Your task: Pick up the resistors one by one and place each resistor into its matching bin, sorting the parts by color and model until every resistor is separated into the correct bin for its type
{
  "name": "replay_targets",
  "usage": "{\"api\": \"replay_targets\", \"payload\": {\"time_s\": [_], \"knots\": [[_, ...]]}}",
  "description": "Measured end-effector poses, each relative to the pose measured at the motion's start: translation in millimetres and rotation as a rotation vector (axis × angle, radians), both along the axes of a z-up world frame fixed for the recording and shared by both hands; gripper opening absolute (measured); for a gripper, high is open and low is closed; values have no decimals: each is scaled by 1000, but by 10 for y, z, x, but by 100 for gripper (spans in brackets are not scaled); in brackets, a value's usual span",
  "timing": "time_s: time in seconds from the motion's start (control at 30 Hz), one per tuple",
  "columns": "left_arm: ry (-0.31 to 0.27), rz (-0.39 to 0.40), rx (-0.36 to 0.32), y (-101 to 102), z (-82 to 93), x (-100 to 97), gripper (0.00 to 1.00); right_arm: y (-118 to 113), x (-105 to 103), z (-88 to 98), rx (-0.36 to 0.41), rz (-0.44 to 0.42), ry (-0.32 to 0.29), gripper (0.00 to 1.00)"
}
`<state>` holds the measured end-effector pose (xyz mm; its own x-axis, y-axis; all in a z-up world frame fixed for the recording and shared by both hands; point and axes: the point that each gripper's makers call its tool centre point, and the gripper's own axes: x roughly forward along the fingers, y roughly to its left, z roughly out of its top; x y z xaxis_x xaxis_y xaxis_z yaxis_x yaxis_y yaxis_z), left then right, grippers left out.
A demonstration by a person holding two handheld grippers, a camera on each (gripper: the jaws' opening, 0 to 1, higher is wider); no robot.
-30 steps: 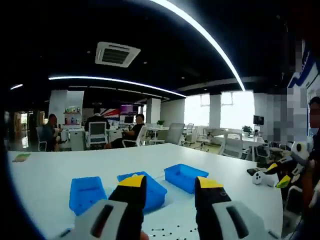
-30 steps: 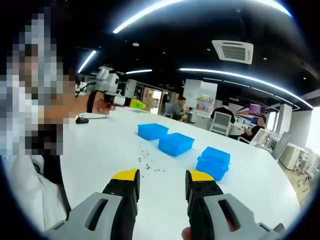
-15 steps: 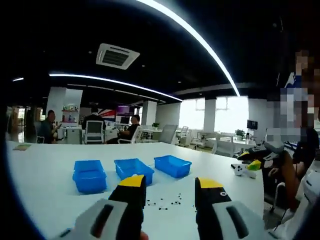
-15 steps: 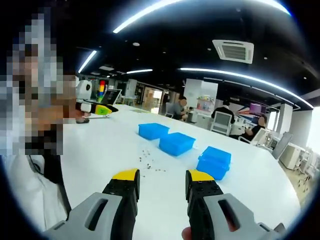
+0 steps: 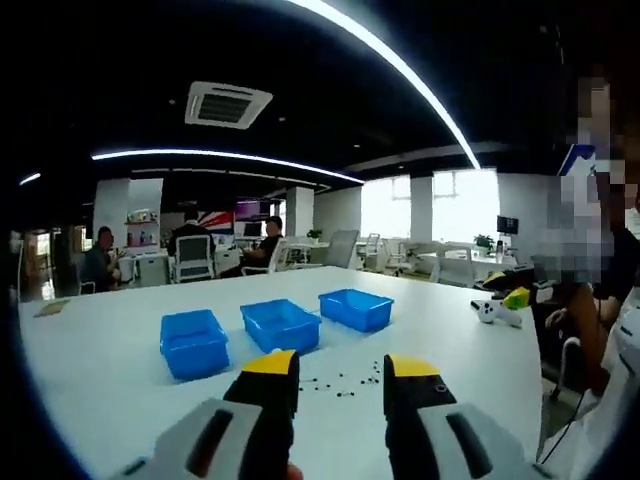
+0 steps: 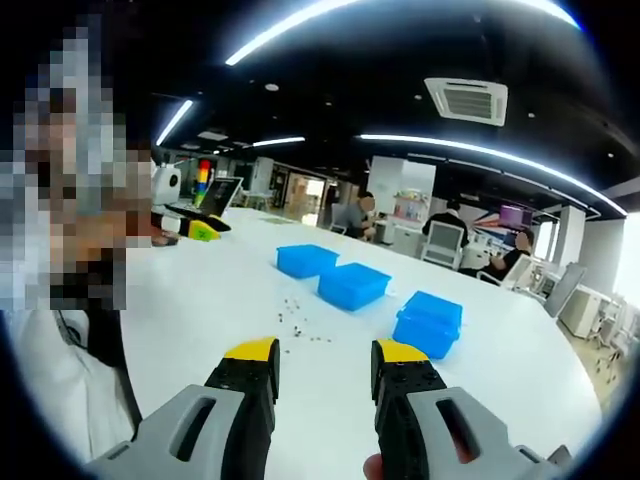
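Three blue bins in a row on the white counter (image 5: 90, 350): left bin (image 5: 194, 343), middle bin (image 5: 281, 325), right bin (image 5: 356, 309) in the left gripper view; contents too small to tell. Same row in the right gripper view, with one bin (image 6: 305, 261) farthest, the next (image 6: 352, 286) beside it, the third (image 6: 428, 323) nearest. Scattered resistors (image 5: 343, 381) loose on the counter just in front of the middle bin, between that bin and the left claw (image 5: 339, 376); in the right gripper view the resistors (image 6: 297, 325) lie beside the middle bin, beyond the right claw (image 6: 325, 361). Both claws parted with a clear gap between yellow-tipped jaws, holding nothing, above the counter. No readable writing or labels on the bins. Seated people and office chairs well beyond the bins.
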<state>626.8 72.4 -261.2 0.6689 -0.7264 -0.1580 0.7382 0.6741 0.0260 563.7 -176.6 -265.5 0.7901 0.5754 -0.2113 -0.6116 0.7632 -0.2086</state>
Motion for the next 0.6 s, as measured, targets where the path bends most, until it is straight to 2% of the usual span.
{"api": "replay_targets", "payload": {"time_s": [0.17, 0.27, 0.33, 0.6], "knots": [[8, -28, 60, -106, 33, 114, 29, -7, 2, -10, -2, 1, 0, 39], [19, -81, 156, -199, -22, 162, 29, -13, 10, -8, -2, 1, 0, 39], [42, -139, 241, -283, -111, 173, 29, -19, 13, -7, 0, 0, 1, 39], [133, -287, 541, -461, -490, 293, 29, -29, 18, -11, 0, -4, 2, 38]]}}
